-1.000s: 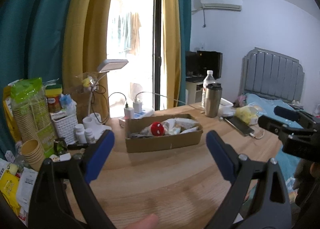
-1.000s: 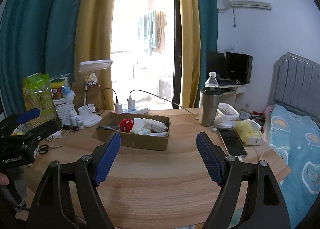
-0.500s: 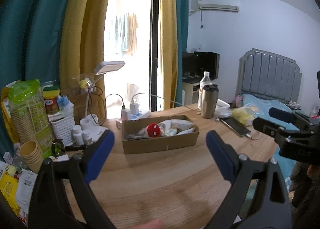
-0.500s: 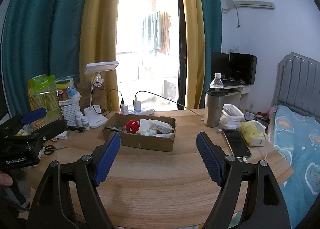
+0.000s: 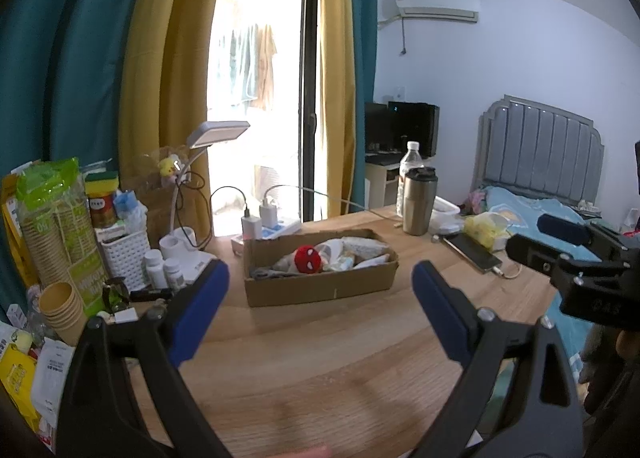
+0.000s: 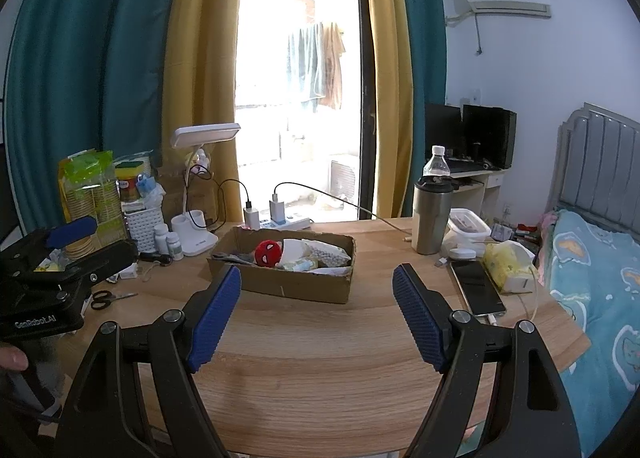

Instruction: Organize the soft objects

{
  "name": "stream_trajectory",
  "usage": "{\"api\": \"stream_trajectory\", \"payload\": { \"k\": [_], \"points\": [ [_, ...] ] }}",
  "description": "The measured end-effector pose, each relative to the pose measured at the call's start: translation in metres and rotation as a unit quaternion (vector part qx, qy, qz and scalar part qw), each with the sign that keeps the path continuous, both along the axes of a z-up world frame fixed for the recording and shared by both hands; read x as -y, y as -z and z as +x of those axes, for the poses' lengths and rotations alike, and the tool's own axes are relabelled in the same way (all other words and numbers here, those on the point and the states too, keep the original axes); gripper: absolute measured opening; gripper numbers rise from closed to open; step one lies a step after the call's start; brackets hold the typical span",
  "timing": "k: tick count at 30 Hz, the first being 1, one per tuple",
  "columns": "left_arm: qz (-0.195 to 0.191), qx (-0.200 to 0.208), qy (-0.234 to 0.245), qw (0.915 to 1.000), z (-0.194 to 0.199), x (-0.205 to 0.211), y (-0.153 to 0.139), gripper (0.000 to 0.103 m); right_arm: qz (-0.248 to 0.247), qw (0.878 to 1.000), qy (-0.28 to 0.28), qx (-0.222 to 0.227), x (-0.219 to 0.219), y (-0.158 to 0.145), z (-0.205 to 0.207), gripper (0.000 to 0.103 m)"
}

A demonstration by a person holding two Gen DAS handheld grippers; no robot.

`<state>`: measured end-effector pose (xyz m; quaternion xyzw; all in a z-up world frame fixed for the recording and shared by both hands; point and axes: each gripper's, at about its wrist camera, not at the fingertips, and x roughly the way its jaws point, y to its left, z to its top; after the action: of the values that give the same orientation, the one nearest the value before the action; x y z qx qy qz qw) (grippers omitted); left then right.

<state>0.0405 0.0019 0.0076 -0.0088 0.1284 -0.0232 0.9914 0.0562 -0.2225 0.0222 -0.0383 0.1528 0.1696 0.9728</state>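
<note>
1. Soft objects (image 5: 320, 258) lie bunched inside the cardboard box (image 5: 320, 290) at mid-table: a red plush ball with a spider-mask face (image 6: 267, 252), white cloth or padded packets beside it, a bead-filled pouch at the right end, something dark and grey at the left end. Finer sorting inside the box cannot be read.
2. Wooden table (image 6: 320, 358) in front of the box is bare; no soft item shows loose on that stretch.
3. Left gripper (image 5: 320, 312): jaws spread wide, holding nothing, held back from the box on the near side.
4. Right gripper (image 6: 316, 318): likewise spread wide and holding nothing, well short of the box.
5. Stage, as a judgement: this fits either soft items gathered in the box with the grippers clear of it, or a boxful waiting to be taken out and sorted. Nothing here settles which.
6. Other containers: white slatted basket (image 5: 126, 254) at left, contents unclear; paper cups (image 5: 64, 308) stacked near it; steel tumbler (image 6: 431, 218), lid on; clear lidded tub (image 6: 468, 224) just right of the tumbler.
</note>
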Motion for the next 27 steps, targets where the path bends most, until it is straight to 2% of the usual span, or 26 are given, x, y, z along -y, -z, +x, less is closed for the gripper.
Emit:
{"api": "stream_trajectory", "payload": {
  "k": [27],
  "points": [
    [-0.003,0.000,-0.004,1.0000,-0.0024,0.0011,0.0023,0.094,-0.001,1.000,-0.002,-0.001,-0.0019,0.0013,-0.0008,0.081]
  ]
}}
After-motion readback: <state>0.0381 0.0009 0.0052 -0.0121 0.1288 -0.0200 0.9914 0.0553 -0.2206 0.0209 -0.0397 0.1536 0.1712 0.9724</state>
